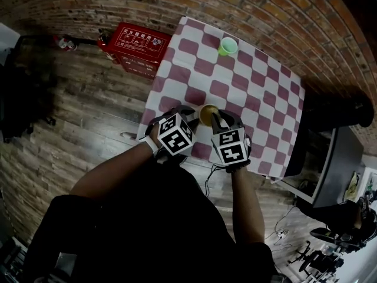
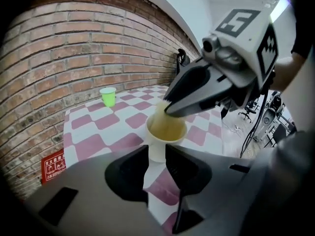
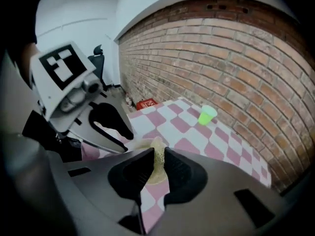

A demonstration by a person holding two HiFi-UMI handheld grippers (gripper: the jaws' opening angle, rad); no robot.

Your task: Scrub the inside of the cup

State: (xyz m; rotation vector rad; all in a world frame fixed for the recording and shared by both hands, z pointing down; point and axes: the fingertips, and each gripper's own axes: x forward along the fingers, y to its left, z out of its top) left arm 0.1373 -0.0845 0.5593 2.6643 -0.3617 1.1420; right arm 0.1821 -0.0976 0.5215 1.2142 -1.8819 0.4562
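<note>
Cup (image 2: 166,132) stands by the near edge of the checkered table (image 1: 259,93), its base pinched between your left gripper's (image 2: 156,156) fingers. Your right gripper's (image 3: 156,161) fingers are closed on a yellow sponge (image 3: 157,144) that dips inside it. A small green cup (image 1: 228,46) stands well apart, by the far edge.

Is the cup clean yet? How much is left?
Done: left gripper clamps the cup, right gripper pinches a yellowish scrubber. In hand: the scrubber sits inside the cup's mouth, likely mid-scrub. Left: finishing, then pulling out. Whether it is clean, I cannot tell.
</note>
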